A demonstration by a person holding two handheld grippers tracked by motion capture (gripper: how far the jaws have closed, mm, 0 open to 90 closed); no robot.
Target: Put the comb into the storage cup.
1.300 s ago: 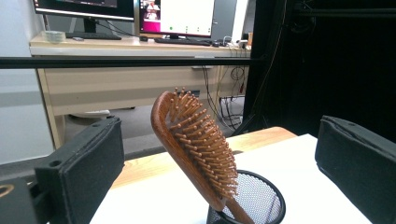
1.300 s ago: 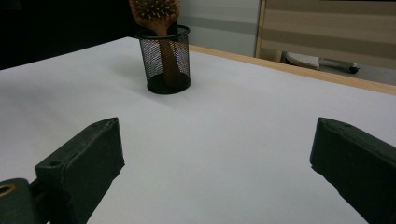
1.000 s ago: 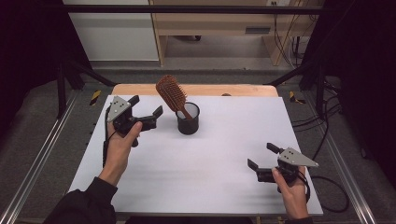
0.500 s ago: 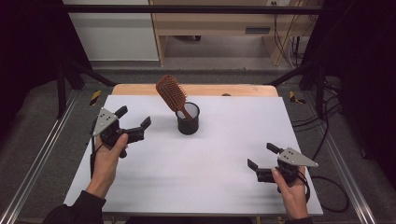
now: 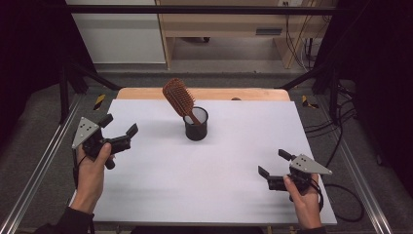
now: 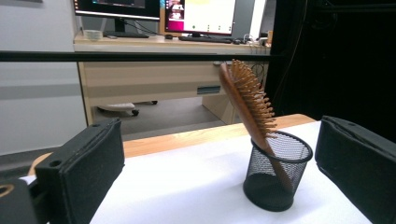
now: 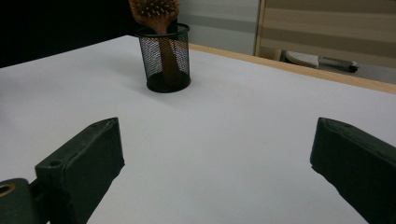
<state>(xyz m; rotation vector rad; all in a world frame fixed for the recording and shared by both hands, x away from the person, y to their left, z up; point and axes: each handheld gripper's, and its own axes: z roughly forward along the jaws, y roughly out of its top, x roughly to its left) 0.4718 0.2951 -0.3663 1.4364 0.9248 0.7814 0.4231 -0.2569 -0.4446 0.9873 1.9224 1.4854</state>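
Note:
A brown wooden hairbrush stands handle-down in a black mesh cup near the back middle of the white table, its head leaning left. My left gripper is held open above the table's left edge, well left of the cup, nothing between its jaws. At the front right, my right gripper hovers low over the table, open and empty, pointing toward the cup.
A wooden strip runs along the table's far edge. Metal rails flank the table on both sides. Beyond stand a desk with monitors and cables on the floor at the right.
My left gripper has drawn back from beside the cup toward the left front edge of the table and stayed open. The right gripper and the brush have not moved.

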